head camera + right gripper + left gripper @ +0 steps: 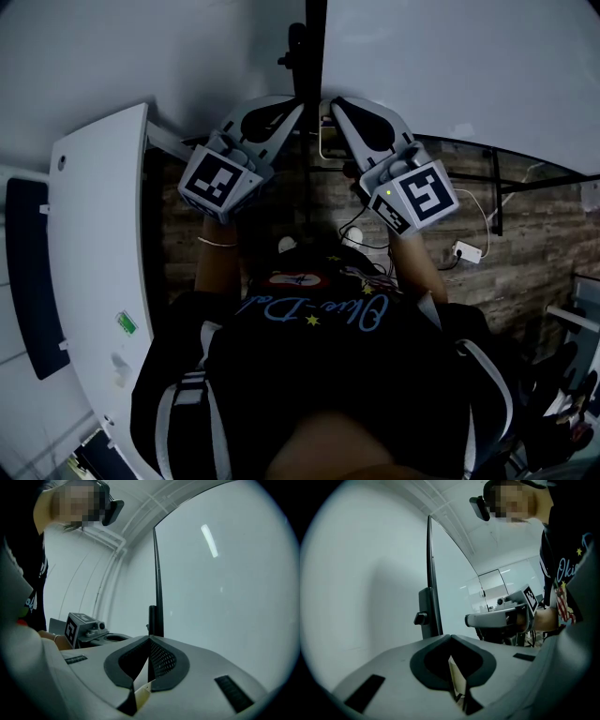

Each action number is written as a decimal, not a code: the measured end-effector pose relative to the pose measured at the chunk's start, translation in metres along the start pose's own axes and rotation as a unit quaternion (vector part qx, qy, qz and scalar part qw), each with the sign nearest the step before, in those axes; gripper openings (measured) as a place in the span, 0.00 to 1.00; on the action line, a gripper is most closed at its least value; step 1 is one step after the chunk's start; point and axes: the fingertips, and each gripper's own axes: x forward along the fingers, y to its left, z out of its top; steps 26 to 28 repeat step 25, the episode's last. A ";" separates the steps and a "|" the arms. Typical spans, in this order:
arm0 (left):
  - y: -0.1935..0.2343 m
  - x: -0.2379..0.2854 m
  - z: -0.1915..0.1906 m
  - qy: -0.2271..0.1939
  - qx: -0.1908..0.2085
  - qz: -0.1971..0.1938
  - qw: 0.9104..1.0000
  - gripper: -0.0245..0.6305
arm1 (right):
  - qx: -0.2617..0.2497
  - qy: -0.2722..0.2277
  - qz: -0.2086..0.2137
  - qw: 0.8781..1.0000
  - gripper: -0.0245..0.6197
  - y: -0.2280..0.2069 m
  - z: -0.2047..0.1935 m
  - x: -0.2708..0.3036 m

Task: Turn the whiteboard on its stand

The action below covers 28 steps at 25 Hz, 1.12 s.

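Note:
The whiteboard [450, 66] stands edge-on in front of me, its dark edge frame [315, 42] running up the middle of the head view. My left gripper [302, 107] is just left of that frame and my right gripper [334, 101] just right of it, tips nearly meeting. In the left gripper view the left gripper [450, 636] is shut with nothing seen between its jaws. The frame [432, 573] and the stand's post with a knob [424, 614] rise slightly left of it. The right gripper [150, 637] looks shut right under the frame [158, 573]. Whether it pinches the frame is hidden.
A white curved tabletop [94, 281] and a dark blue panel [33, 272] lie at my left. A white plug and cables [466, 250] rest on the wood-pattern floor [534, 253] at the right. My body fills the lower part of the head view.

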 end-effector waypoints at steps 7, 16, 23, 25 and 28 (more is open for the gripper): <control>0.000 0.000 -0.004 0.003 -0.005 0.001 1.000 0.08 | 0.007 0.002 0.002 1.000 0.07 -0.001 -0.004 -0.004; -0.002 0.000 0.000 -0.007 -0.017 -0.003 1.000 0.08 | 0.009 0.007 -0.008 1.000 0.07 -0.003 -0.005 -0.010; -0.003 0.000 0.000 -0.009 -0.020 -0.007 1.000 0.08 | 0.008 0.009 -0.014 1.000 0.07 -0.004 -0.004 -0.012; -0.004 0.000 0.000 -0.007 -0.034 -0.008 0.999 0.07 | 0.007 0.009 -0.015 1.000 0.07 -0.004 -0.003 -0.013; -0.004 0.000 0.000 -0.007 -0.034 -0.008 0.999 0.07 | 0.007 0.009 -0.015 1.000 0.07 -0.004 -0.003 -0.013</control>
